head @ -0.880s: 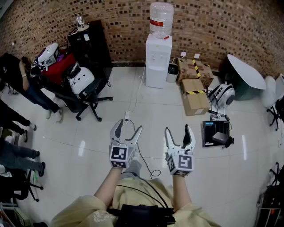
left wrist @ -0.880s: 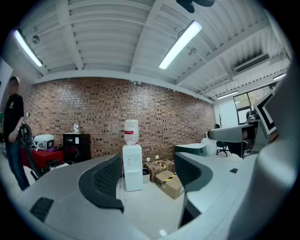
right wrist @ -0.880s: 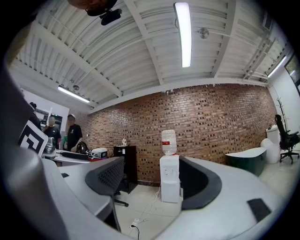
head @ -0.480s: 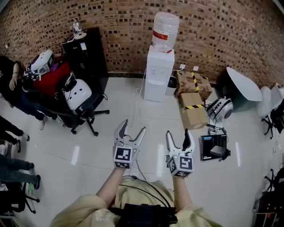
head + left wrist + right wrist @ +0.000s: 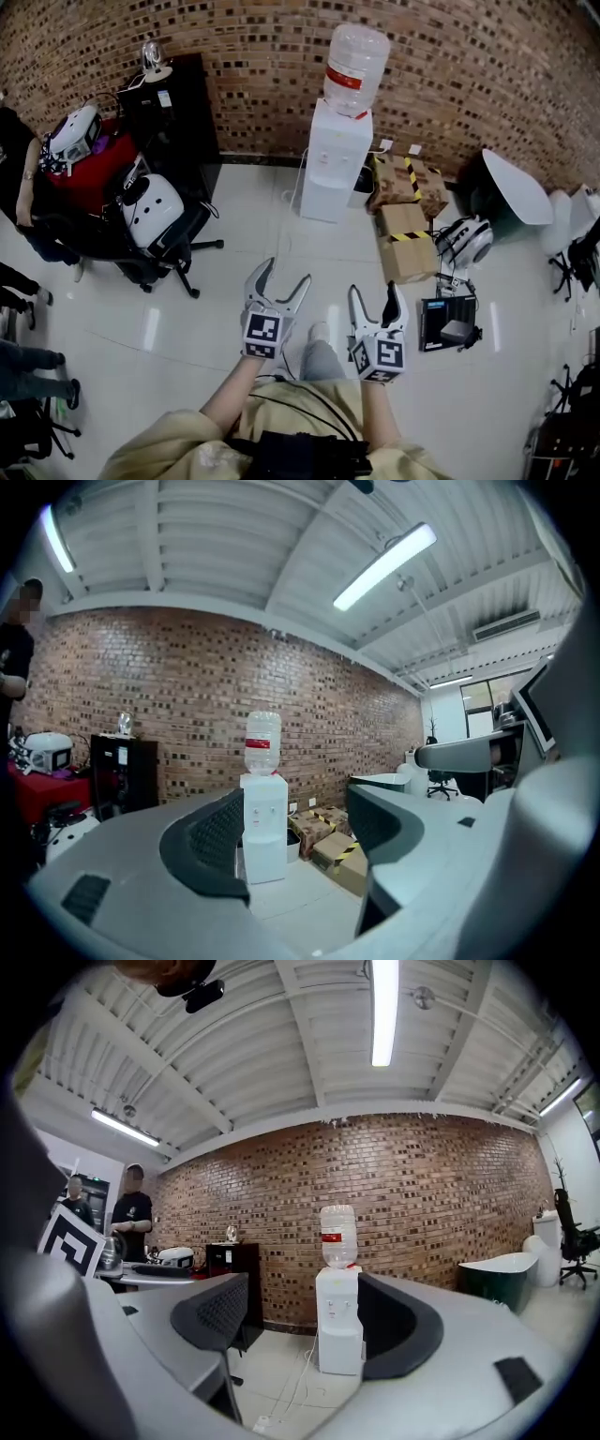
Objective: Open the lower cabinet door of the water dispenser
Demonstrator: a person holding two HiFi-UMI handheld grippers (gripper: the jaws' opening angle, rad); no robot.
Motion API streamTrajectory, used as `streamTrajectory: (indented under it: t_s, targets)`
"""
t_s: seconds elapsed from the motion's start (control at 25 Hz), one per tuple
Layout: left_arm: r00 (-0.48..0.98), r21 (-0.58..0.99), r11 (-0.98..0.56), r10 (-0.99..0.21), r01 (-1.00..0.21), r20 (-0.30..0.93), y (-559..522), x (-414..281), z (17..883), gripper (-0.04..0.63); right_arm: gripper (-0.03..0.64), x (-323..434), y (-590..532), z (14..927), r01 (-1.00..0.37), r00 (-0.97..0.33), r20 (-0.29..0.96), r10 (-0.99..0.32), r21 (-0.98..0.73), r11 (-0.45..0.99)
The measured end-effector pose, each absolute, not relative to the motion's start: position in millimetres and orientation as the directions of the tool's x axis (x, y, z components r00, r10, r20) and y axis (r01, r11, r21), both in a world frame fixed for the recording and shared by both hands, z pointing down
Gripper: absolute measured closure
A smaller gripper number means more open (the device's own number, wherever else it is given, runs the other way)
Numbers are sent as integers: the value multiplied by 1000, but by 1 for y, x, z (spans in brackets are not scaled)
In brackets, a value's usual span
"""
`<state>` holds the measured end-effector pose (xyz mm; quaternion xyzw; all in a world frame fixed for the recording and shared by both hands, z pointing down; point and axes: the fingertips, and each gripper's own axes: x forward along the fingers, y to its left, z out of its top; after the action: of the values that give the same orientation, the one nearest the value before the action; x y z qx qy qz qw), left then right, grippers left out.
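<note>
- Water dispenser stands against the brick wall, at 12 o'clock from both tools, well apart across open floor. Bottle on top.
- Lower cabinet door is shut, flush with the white front.
- Left tool: jaws spread, nothing between them. Right tool: jaws spread wide, likewise empty. Both are held about level, aimed at the dispenser.

Handling, by judgement:
- The door is likely a thin, light, stiff panel on side hinges with a smooth, slippery face.
- No handle or finger recess can be made out at this range. Best hold is probably the free vertical edge or a top lip, hooked with one jaw.
- The body is tall and narrow with the bottle up high, so a hard tug could rock it. Pull slowly and straight out.

View differences:
- Head view alone shows both tools, cardboard boxes at the dispenser's 4 o'clock, and an office chair at its 8 o'clock. The door is foreshortened there.
- Both gripper views show the dispenser's front square-on, taps above the door panel.
- Right gripper view shows a cable trailing over the floor.
</note>
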<state>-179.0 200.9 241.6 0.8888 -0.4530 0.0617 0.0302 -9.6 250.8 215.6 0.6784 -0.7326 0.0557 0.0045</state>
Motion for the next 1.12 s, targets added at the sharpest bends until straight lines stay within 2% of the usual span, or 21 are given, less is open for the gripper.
streamTrajectory:
  t_s: [0.28, 0.52, 0.76, 0.92, 1.12]
  targets:
    - [547, -22, -556, -822, -831, 158, 95, -143, 259, 262, 241, 41, 127, 232, -989, -111, 58, -992, -108, 104]
    - [524, -29, -534, -838, -845, 151, -13, -83, 256, 262, 241, 102, 16, 231, -984, -145, 31, -989, -111, 141]
    - [492, -9, -501, -853, -865, 175, -103, -34, 267, 262, 241, 155, -75, 257, -969, -211, 75, -975, -149, 198]
    - [480, 0, -489, -858, -872, 183, -145, -20, 278, 264, 251, 174, -124, 268, -952, -272, 61, -961, -163, 259]
    - [463, 5, -476, -853, -879, 239, -183, -15, 308, 264, 252, 187, -169, 314, -948, -298, 139, -944, -156, 277]
